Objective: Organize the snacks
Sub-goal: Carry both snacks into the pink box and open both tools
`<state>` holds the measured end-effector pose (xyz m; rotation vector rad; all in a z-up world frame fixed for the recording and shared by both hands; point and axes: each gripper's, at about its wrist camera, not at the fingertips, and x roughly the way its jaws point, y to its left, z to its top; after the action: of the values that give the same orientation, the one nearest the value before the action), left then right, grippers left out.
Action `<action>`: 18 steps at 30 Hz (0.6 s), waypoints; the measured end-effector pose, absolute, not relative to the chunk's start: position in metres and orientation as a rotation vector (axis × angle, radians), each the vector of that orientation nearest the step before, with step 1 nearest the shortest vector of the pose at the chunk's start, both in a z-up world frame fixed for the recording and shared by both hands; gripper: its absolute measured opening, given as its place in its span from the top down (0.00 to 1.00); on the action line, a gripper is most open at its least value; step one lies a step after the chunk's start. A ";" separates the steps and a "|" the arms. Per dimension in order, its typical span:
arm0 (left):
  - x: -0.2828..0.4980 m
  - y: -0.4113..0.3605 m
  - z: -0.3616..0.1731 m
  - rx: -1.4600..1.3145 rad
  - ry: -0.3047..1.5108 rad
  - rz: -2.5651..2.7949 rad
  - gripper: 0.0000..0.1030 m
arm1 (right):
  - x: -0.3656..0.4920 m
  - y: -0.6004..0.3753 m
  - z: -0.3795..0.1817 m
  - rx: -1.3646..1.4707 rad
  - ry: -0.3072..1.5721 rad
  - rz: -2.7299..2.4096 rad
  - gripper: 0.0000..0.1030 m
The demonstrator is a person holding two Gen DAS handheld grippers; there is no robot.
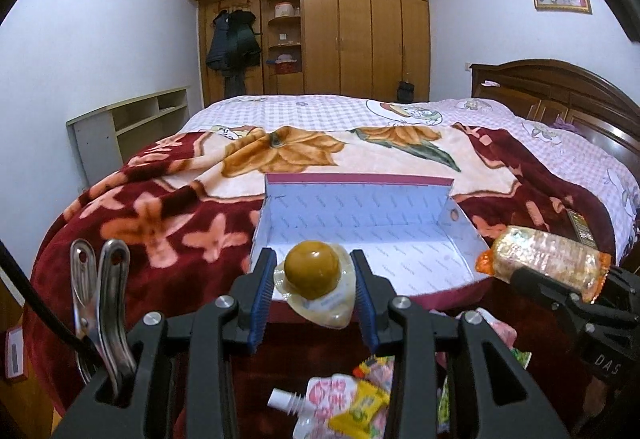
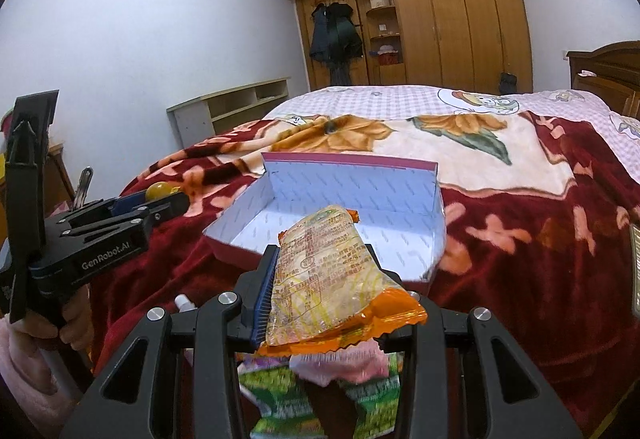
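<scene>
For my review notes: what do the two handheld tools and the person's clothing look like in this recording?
Both are black plastic two-finger tools with cut-out linkage arms, silver pivot bolts and blue ribbed pads. The left tool carries white "GenRobot.AI" lettering on its side and a black upright plate behind it. The right tool shows white letters "DAS". The left hand emerges from a fluffy pink sleeve.

Between the left gripper's (image 1: 314, 289) blue-padded black fingers sits a brown-yellow egg (image 1: 312, 269) in clear wrap. The right gripper (image 2: 320, 295), black too, pinches a packet (image 2: 320, 279), see-through yellow with orange ends. Ahead of both lies a box (image 2: 352, 195), white inside, maroon-rimmed, on a dark red blanket (image 2: 540, 239) with peach flowers.
</scene>
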<state>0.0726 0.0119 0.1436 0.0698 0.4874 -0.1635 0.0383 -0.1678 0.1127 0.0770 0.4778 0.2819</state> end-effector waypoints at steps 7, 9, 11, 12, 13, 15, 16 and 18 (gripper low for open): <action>0.105 0.007 0.139 0.040 0.504 -0.171 0.62 | 0.069 -0.163 0.113 0.064 0.495 0.276 0.61; 0.117 0.007 0.134 0.024 0.529 -0.181 0.62 | 0.077 -0.163 0.110 0.066 0.506 0.265 0.61; 0.128 0.006 0.130 0.027 0.548 -0.185 0.62 | 0.090 -0.164 0.106 0.084 0.527 0.260 0.61; 0.132 0.006 0.128 0.030 0.555 -0.180 0.62 | 0.095 -0.164 0.104 0.095 0.536 0.259 0.61; 0.136 0.006 0.127 0.032 0.562 -0.177 0.62 | 0.099 -0.164 0.102 0.103 0.541 0.257 0.61; 0.147 0.004 0.121 0.035 0.580 -0.175 0.62 | 0.107 -0.165 0.099 0.113 0.550 0.252 0.61; 0.152 0.003 0.118 0.035 0.590 -0.176 0.62 | 0.111 -0.164 0.098 0.119 0.556 0.250 0.61; 0.161 0.000 0.113 0.035 0.610 -0.181 0.62 | 0.119 -0.163 0.094 0.126 0.570 0.249 0.61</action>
<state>0.1608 0.0004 0.1125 0.0348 0.6098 -0.1811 0.1191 -0.1628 0.0943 0.1264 0.5702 0.2486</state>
